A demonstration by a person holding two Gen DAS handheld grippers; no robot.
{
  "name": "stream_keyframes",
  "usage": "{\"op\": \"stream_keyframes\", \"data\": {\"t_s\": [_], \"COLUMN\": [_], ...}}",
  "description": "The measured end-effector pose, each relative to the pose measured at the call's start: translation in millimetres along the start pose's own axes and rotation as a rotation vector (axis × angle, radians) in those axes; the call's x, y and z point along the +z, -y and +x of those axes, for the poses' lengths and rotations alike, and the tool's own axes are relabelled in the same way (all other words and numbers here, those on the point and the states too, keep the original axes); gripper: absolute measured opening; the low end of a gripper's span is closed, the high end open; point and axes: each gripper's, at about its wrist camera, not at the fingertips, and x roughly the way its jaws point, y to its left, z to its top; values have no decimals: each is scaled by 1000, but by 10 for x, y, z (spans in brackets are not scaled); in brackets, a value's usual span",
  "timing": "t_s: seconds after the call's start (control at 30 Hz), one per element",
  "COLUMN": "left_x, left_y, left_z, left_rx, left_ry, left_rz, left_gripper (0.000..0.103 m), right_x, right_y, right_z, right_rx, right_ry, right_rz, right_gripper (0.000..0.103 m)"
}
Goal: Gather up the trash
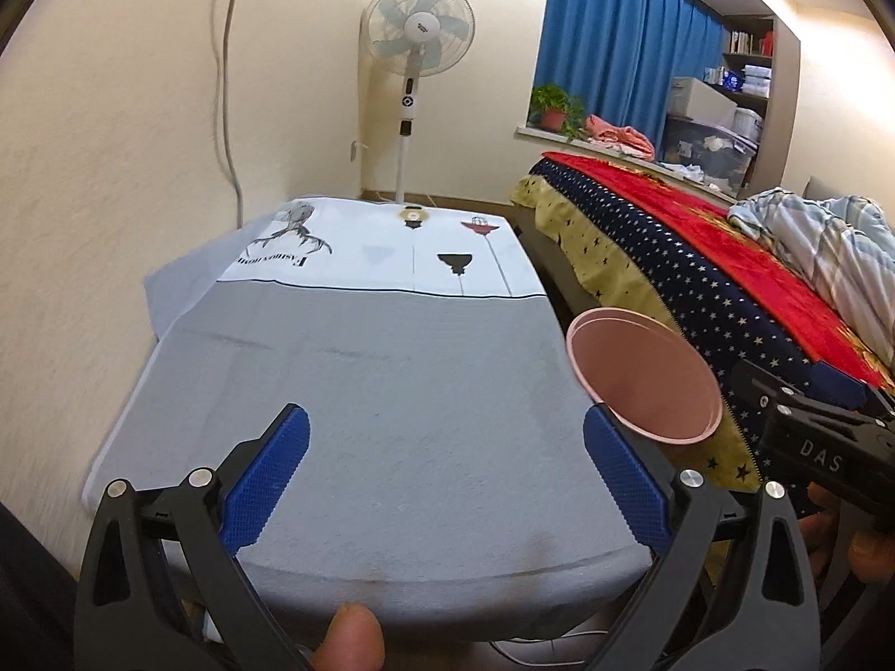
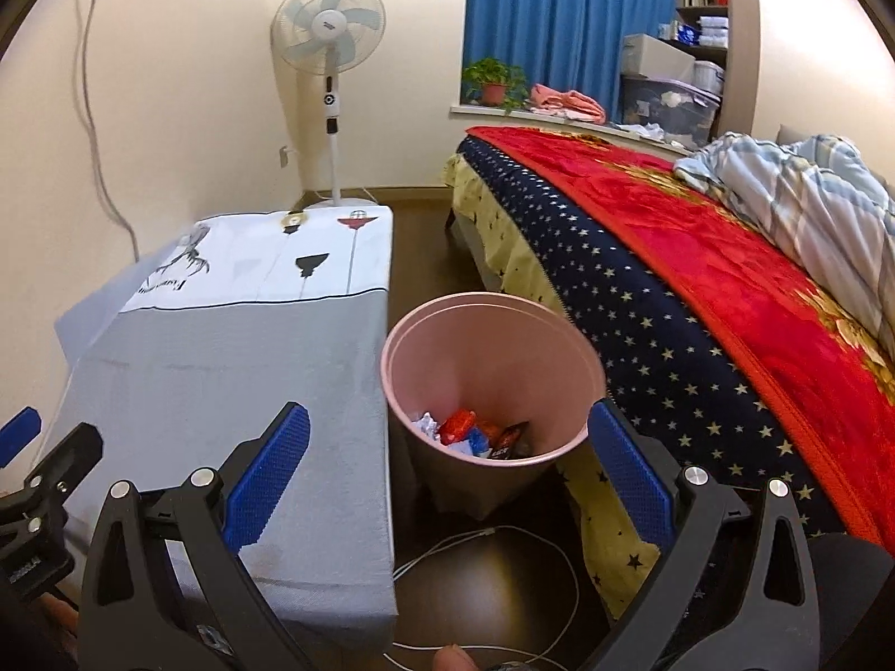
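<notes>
Beside the counter: the pink bin (image 2: 486, 386) stands on the floor, between the counter (image 2: 235, 369) and the bed (image 2: 699, 302).
Trash: in the bin's bottom we see crumpled paper (image 2: 423, 425) and bright wrappers (image 2: 460, 426); we spot none on the counter.
Handling: we judge it all light, soft and crushable, the wrappers a little slippery; pinch a crumpled fold, not a flat face.
Tongs: our left tongs (image 1: 444, 478) are spread wide and empty above the counter's cloth; our right tongs (image 2: 447, 481) are likewise released, above the bin.
Surface: a grey and white printed cloth covers the counter.
Room: beyond the counter, a standing fan (image 2: 330, 33); a white cable (image 2: 503, 537) loops on the floor near the bin.
</notes>
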Motion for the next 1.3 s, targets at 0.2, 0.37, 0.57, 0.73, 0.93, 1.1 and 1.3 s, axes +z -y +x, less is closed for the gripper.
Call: {"op": "stream_keyframes", "data": {"t_s": [0.2, 0.37, 0.57, 0.73, 0.93, 1.1, 1.3], "left_x": [-55, -71, -84, -79, -78, -73, -74], "left_y": [-101, -60, -42, -40, -39, -48, -48], "left_z": [45, 63, 54, 53, 44, 43, 35], "left_rx": [22, 22, 20, 20, 16, 12, 7], "left_ry": [-21, -24, -22, -18, -14, -13, -13], "left_rz": [-28, -16, -4, -2, -2, -2, 0], "left_gripper": [95, 95, 95, 95, 95, 95, 95], "right_x": [-11, -8, -11, -6, -11, -9, -11], "right_y": [-66, -91, -101, -87, -97, -118, -127], "right_z": [5, -7, -12, -25, -38, -53, -62], "right_rx": [11, 12, 11, 14, 17, 21, 20], "right_ry": [-6, -4, -3, -2, 0, 3, 2], "right_rz": [1, -4, -4, -6, -11, -15, -17], "right_gripper": [98, 98, 98, 98, 98, 98, 98]}}
